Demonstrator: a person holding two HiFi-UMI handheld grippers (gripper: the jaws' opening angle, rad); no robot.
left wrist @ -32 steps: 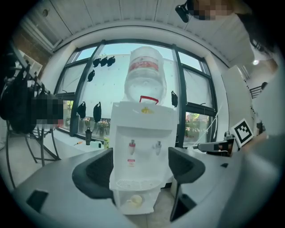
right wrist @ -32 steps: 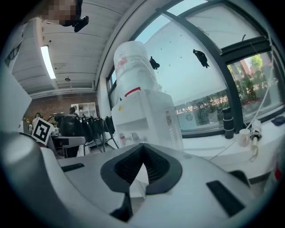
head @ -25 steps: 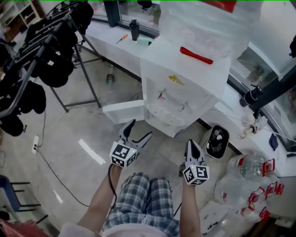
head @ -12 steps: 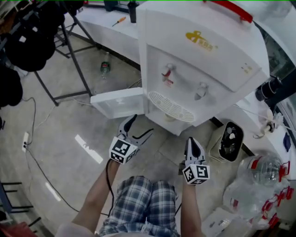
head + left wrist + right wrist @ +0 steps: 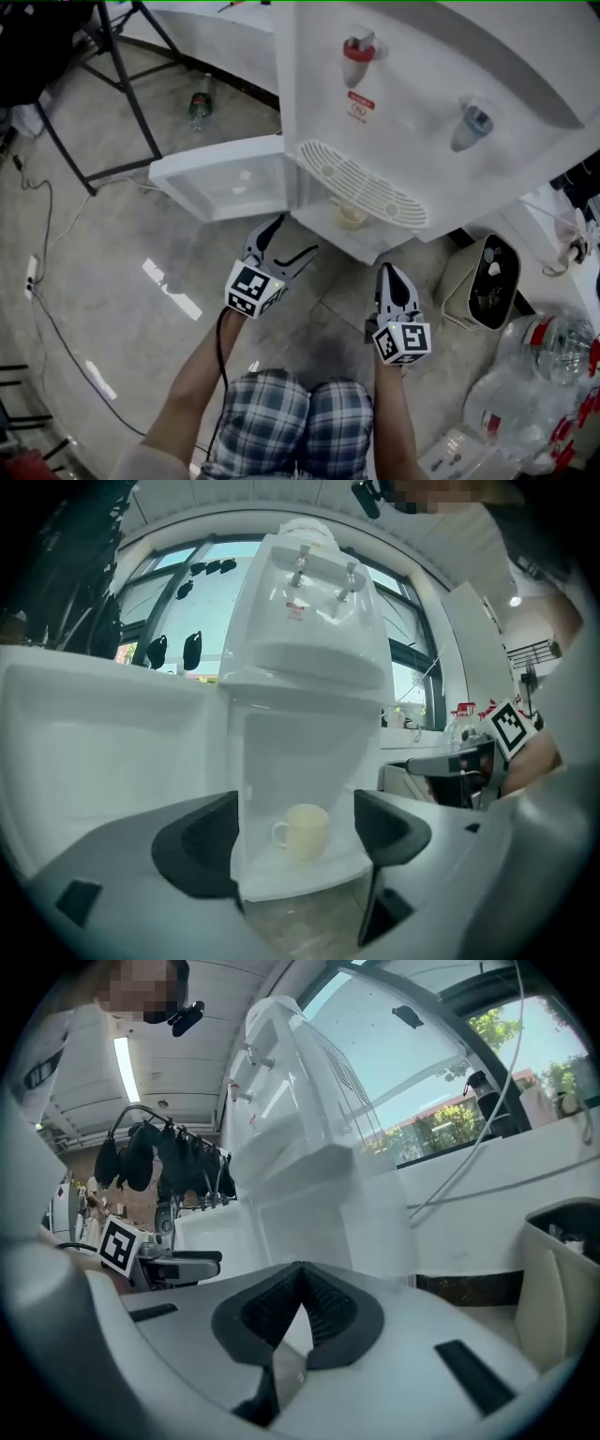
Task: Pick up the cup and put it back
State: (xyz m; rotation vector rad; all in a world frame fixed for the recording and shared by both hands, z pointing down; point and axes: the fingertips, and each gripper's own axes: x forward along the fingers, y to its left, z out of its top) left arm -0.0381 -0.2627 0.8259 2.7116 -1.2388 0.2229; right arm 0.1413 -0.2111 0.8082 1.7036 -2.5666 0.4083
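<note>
A cream cup with a handle stands inside the open lower compartment of a white water dispenser; from the head view only its top shows under the drip tray. My left gripper is open, a short way in front of the compartment, and the cup shows between its jaws in the left gripper view. My right gripper is shut with nothing in it, lower right of the compartment.
The compartment door is swung open to the left. A beige bin stands on the floor at the right, plastic water bottles beyond it. A metal rack leg and a green bottle are at the upper left.
The head view has tilted down and nearer the dispenser, so its lower compartment and the cup now show. Both grippers hold almost the same place; the left one has edged toward the compartment.
</note>
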